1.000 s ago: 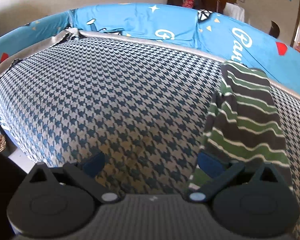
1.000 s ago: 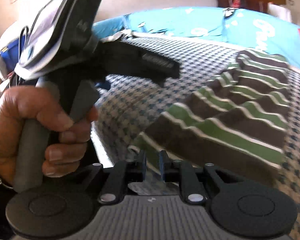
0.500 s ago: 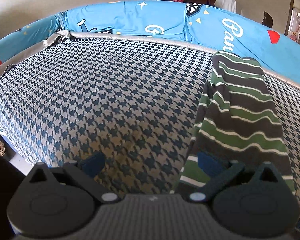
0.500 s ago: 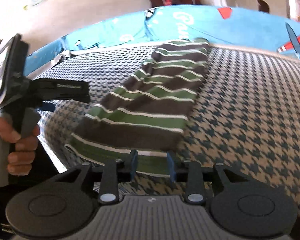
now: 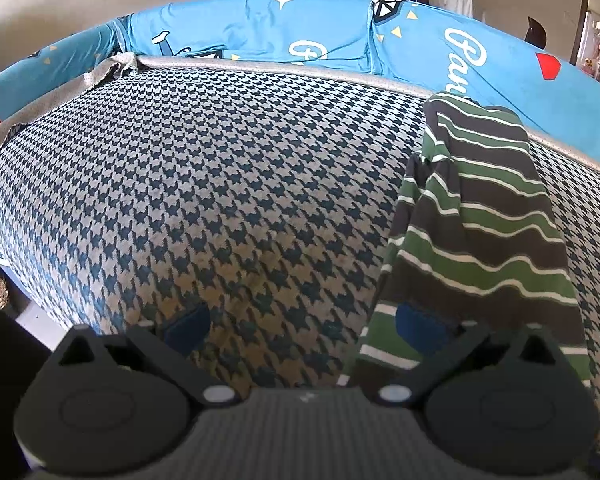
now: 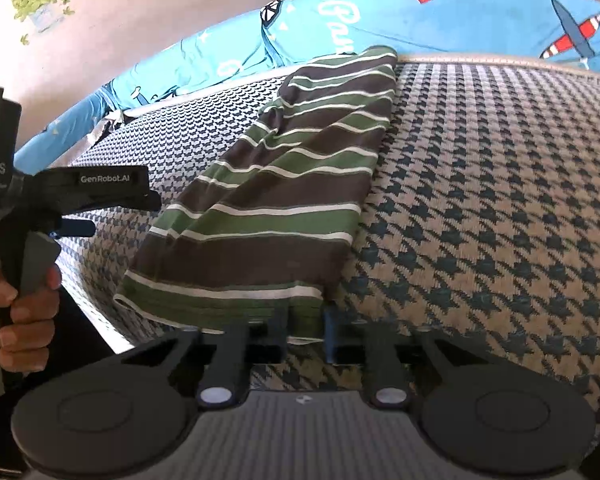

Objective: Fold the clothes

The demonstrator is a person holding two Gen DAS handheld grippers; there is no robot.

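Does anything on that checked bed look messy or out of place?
Only slightly: the striped shirt lies as a long band, and its left edge is bunched and wavy rather than straight. The grey trim at the bed's far left corner is rumpled. Nothing is spilled or visibly torn.

A green, brown and white striped shirt (image 6: pixel 284 200) lies on a navy-and-cream houndstooth bedcover (image 5: pixel 220 184), edged by a bright blue printed sheet (image 5: pixel 340 32).

A bed carries everything: its houndstooth cover (image 5: pixel 204 184), dark blue on pale, spreads across the mattress. A folded striped garment (image 6: pixel 284 208), green, brown and white, lies lengthwise on it. Bright blue printed bedding (image 5: pixel 332 36) borders the far edge.
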